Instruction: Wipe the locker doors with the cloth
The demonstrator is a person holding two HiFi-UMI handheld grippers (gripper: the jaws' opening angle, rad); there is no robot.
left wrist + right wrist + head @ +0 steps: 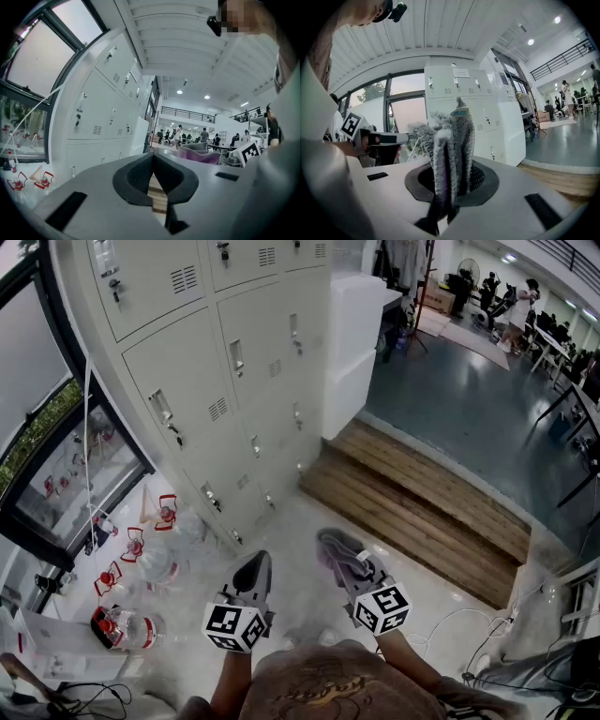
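Observation:
White metal lockers fill the upper left of the head view, their doors shut, and stand ahead in the left gripper view as lockers and in the right gripper view as lockers. My right gripper is shut on a grey and purple cloth, which sticks up folded between its jaws; the same cloth bunches at the gripper's tip. My left gripper is shut with nothing between its jaws and hangs beside the right one. Both grippers are held low, apart from the lockers.
Wooden steps lead up to a grey floor at the right. Large water bottles and a black-framed window are at the left. Cables lie on the white floor. People stand far off in the hall.

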